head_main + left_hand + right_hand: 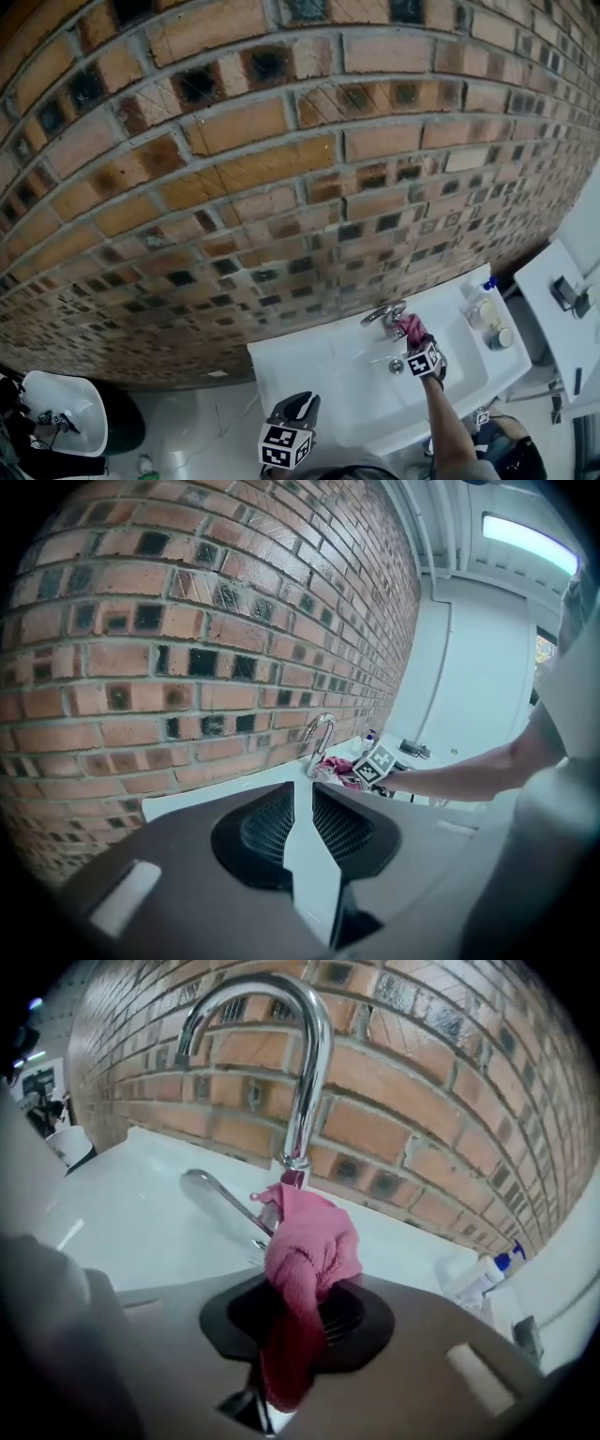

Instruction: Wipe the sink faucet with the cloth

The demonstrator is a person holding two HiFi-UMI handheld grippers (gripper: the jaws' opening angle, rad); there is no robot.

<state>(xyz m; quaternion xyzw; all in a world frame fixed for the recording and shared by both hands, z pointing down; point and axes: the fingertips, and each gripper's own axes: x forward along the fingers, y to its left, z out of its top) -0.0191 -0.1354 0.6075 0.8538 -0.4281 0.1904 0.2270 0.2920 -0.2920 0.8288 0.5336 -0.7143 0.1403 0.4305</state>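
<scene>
The right arm stretches forward over the white sink (349,398). Its hand-held gripper (414,337) is clamped on the pink cloth (314,1246), which is bunched against the foot of the chrome faucet (307,1072). The left hand-held gripper (302,405) hangs back by the sink's front edge, jaws slightly apart with nothing between them. A brick wall (281,159) rises close behind the faucet. There is room to the faucet's left, and a bottle (479,298) stands at the right rim.
</scene>
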